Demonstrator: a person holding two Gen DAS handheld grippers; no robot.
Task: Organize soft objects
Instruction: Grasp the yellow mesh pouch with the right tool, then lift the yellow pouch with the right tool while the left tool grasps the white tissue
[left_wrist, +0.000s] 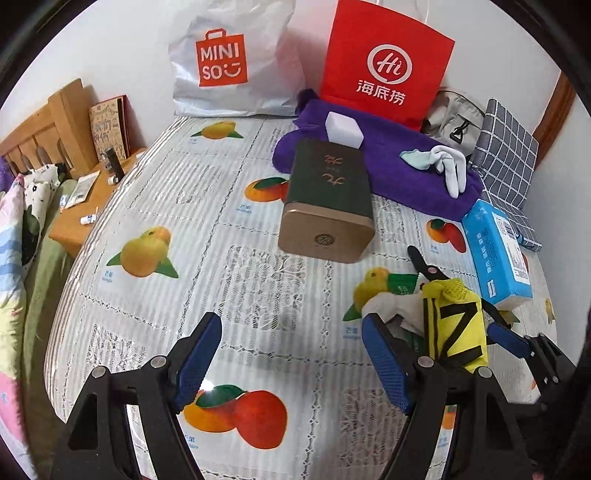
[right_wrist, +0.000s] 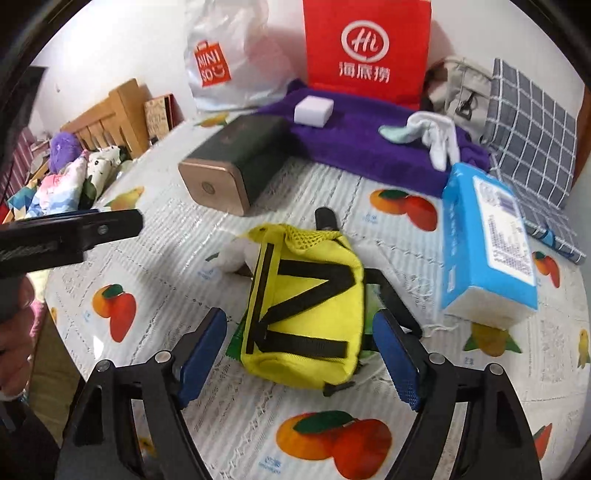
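Observation:
A yellow pouch with black straps (right_wrist: 306, 314) lies on the fruit-print tablecloth (right_wrist: 332, 192). My right gripper (right_wrist: 301, 360) is open, its blue pads on either side of the pouch's near end. The pouch also shows in the left wrist view (left_wrist: 456, 321). My left gripper (left_wrist: 291, 360) is open and empty above the cloth, left of the pouch. A purple towel (right_wrist: 369, 144) at the back carries white socks (right_wrist: 439, 136) and a white block (right_wrist: 313, 109). A white soft thing (right_wrist: 234, 256) lies under the pouch's far left.
A dark green tin with a gold lid (right_wrist: 236, 162) lies on its side mid-table. A blue tissue pack (right_wrist: 487, 240) lies at the right. A red paper bag (right_wrist: 365, 48), a white Miniso bag (right_wrist: 225, 62), a grey bag (right_wrist: 461, 92) and a checked cloth (right_wrist: 535, 136) stand behind.

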